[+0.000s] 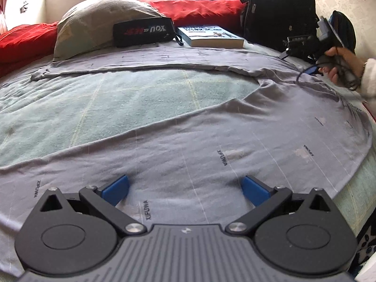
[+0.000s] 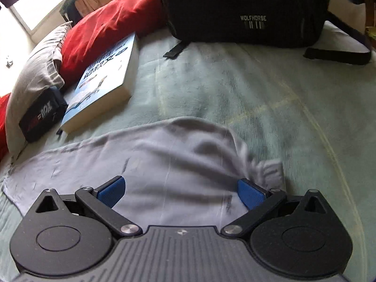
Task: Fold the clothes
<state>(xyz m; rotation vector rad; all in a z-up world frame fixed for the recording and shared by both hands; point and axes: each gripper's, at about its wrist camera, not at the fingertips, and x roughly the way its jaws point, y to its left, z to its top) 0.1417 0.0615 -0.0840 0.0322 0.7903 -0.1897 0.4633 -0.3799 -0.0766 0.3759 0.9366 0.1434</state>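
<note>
While the grey trousers [image 1: 211, 136] are lying spread out across the pale green bed cover [image 1: 131, 98], both grippers are sitting wide open over the fabric and gripping nothing. The left gripper [image 1: 186, 189] is hovering low over the near leg, the one with the small XIFUWA lettering printed all over it, blue pads [image 1: 116, 189] spread well apart. The far leg is stretching off toward the grey pillow [image 1: 98, 21], with bare cover showing between the two legs.

The right gripper [image 2: 181, 192] is hanging over the other end of the garment [image 2: 150, 164], jaws spread too, and its right-hand pad [image 2: 250, 193] is sitting just beside a bunched-up, blurry bit of cloth. Can't tell if it's actually touching it. In the left wrist view a hand [image 1: 338, 65] in a white sleeve is holding that right gripper out at the far right edge.

Other stuff sitting on the bed: a blue book [image 2: 103, 82] next to a black pouch [image 2: 41, 115], a red duvet [image 2: 112, 23] bunched along the back, and a black Wolfhorse backpack [image 2: 246, 9] standing near the wall.
</note>
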